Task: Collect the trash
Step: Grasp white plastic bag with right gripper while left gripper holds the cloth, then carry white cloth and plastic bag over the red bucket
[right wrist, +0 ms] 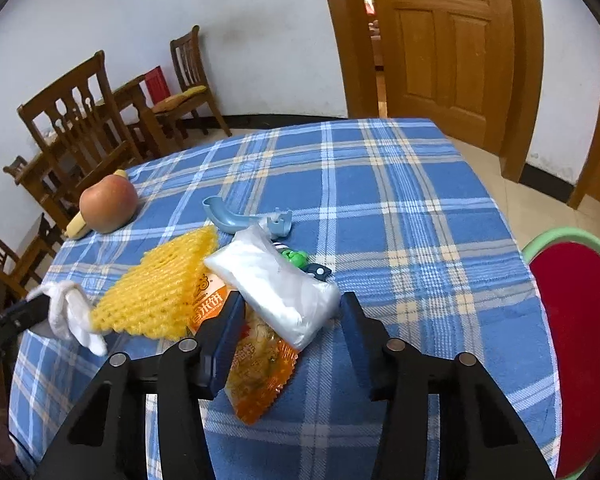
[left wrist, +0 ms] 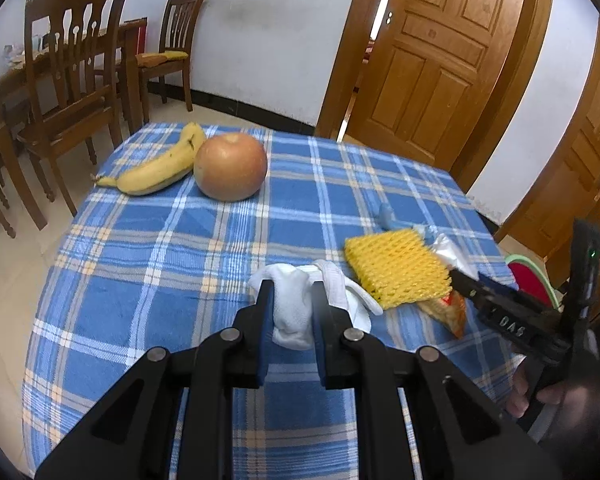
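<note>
My left gripper [left wrist: 293, 290] is shut on a crumpled white tissue [left wrist: 290, 312] just above the blue plaid tablecloth [left wrist: 148, 264]. To its right lies a yellow foam fruit net [left wrist: 396, 268] over an orange snack wrapper [left wrist: 448, 312]. In the right wrist view my right gripper [right wrist: 290, 314] stands open around a clear plastic bag [right wrist: 276, 280], which lies on the orange snack wrapper [right wrist: 260, 376]. Its left finger touches the wrapper, and its right finger stands just off the bag. The foam net [right wrist: 160, 292] and the held tissue [right wrist: 68, 312] lie to the left.
An apple [left wrist: 231, 166] and a banana [left wrist: 160, 166] sit at the far left of the table. A blue plastic piece [right wrist: 228, 216] and a small green item [right wrist: 294, 257] lie behind the bag. A red stool [right wrist: 580, 320] stands at the right; wooden chairs [left wrist: 72, 80] stand at the left.
</note>
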### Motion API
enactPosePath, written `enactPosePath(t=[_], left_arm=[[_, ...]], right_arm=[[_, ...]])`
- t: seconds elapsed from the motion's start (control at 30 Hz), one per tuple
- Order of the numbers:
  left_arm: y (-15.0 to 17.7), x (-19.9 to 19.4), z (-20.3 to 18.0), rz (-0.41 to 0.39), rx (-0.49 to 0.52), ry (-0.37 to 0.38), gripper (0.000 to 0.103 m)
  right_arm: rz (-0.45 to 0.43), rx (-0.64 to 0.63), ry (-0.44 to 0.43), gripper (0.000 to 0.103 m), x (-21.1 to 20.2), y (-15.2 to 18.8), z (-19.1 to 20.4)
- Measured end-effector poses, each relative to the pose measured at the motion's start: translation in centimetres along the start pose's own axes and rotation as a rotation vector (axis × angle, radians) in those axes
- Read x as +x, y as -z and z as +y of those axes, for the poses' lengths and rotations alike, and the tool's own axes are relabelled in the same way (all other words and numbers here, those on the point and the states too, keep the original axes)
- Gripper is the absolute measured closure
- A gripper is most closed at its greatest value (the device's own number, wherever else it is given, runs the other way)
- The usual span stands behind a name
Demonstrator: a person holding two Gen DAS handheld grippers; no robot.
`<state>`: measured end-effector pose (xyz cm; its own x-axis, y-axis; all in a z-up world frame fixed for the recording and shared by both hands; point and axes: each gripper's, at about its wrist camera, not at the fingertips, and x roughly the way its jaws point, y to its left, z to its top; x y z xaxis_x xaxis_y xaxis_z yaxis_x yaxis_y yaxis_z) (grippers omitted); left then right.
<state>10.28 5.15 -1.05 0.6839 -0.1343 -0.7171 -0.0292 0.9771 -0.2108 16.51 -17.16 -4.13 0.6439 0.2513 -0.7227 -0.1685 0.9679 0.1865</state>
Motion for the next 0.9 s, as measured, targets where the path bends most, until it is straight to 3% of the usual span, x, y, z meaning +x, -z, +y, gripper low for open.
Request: enactPosePath(t=[0.43,0.9], left_arm=[[-0.9,-3.3,-3.3,-0.076,0.053,0.056,0.088],[-0.8,-4.2,-10.2,-0.083,0.159,0.151,0.088]], right_arm=[[-0.093,0.051,0.024,0.057,-6.5,1.3,-0.7],[-0.148,0.18,0.139,0.057,-13.4,3.9,-5.8]])
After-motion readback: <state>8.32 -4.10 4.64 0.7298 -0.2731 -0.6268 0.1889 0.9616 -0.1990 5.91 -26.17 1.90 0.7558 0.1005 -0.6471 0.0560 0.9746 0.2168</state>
